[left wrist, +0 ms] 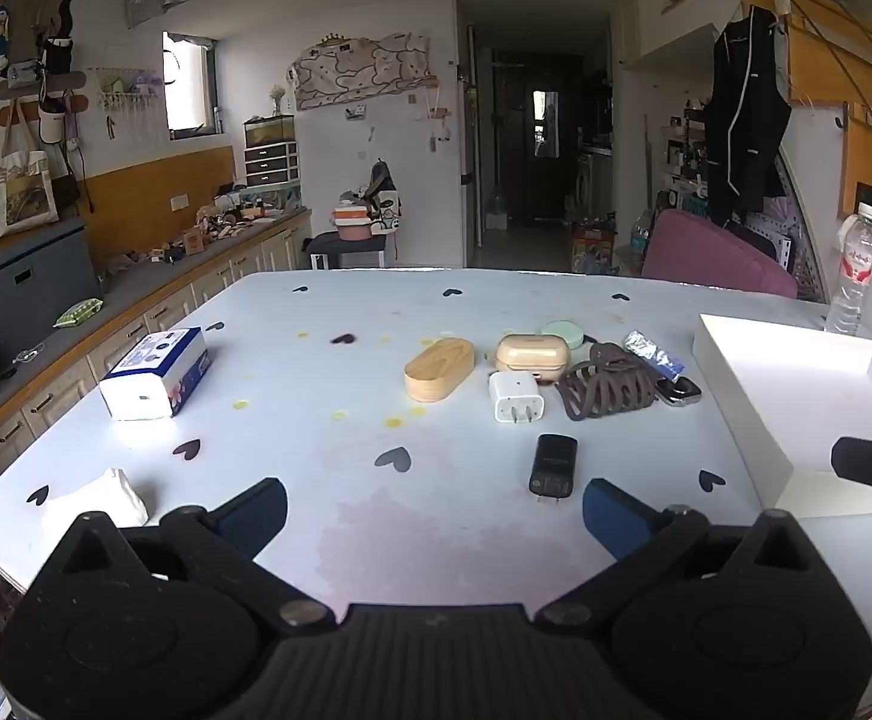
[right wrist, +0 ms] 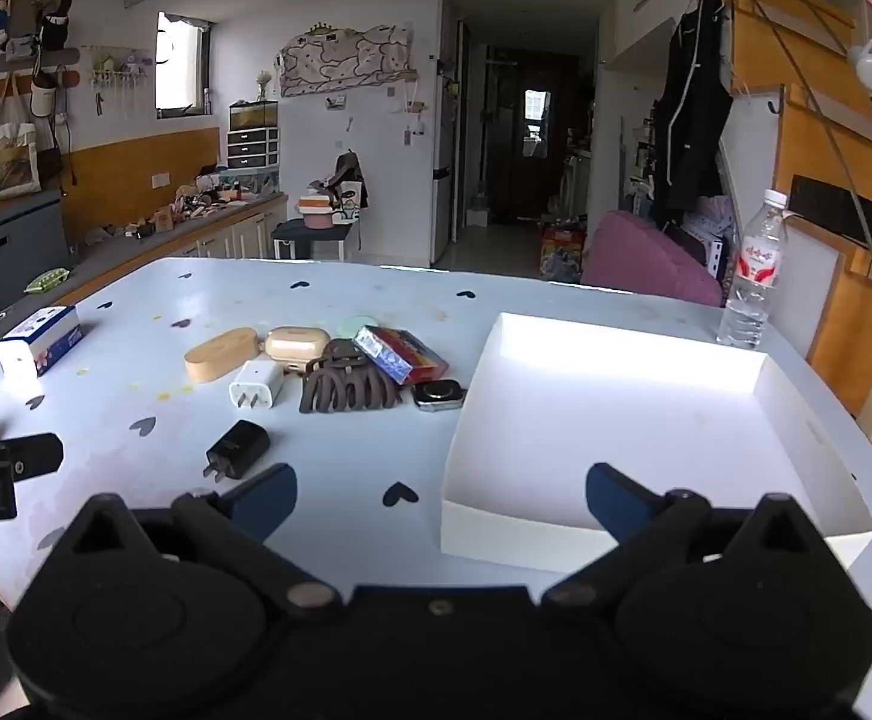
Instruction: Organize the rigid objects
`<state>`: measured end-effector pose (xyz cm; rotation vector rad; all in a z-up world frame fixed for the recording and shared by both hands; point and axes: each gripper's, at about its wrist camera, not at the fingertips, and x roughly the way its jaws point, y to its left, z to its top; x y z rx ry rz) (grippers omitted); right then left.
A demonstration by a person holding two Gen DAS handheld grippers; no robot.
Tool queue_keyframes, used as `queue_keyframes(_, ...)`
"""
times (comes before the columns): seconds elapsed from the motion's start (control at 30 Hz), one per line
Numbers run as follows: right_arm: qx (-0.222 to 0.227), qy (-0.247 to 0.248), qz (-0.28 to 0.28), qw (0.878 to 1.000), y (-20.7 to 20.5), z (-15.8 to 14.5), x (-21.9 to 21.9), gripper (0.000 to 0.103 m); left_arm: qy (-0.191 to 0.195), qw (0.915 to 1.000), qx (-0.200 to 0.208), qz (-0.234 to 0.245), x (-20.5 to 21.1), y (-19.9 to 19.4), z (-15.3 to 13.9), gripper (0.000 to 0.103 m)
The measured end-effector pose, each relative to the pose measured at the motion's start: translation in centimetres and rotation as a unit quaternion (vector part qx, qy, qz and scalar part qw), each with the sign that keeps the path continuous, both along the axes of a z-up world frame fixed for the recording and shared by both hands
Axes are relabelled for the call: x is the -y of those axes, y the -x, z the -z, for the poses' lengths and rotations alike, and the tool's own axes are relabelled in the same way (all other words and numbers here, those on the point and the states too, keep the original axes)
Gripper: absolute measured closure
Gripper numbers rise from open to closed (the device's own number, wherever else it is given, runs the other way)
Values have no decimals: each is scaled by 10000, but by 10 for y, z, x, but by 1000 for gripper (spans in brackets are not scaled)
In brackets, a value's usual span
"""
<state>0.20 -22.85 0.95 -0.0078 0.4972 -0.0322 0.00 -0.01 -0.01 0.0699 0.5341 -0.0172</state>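
Note:
On the white table lie a black charger, a white charger, a wooden oval case, a beige earbud case, a brown hair claw, a watch body and a colourful card box. A white tray stands to their right. My left gripper is open over bare table, short of the black charger. My right gripper is open at the tray's near left corner. Both hold nothing.
A blue-and-white tissue box sits at the table's left, a crumpled tissue near the front left corner. A water bottle stands behind the tray. A pink chair is at the far edge.

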Motion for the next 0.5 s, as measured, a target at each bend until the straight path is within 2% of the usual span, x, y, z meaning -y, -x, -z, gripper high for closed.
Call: queue_keyframes(0.5,-13,6,-23,10000,-1,-3,5,0,26,10000,5,0,0,0,0,0)
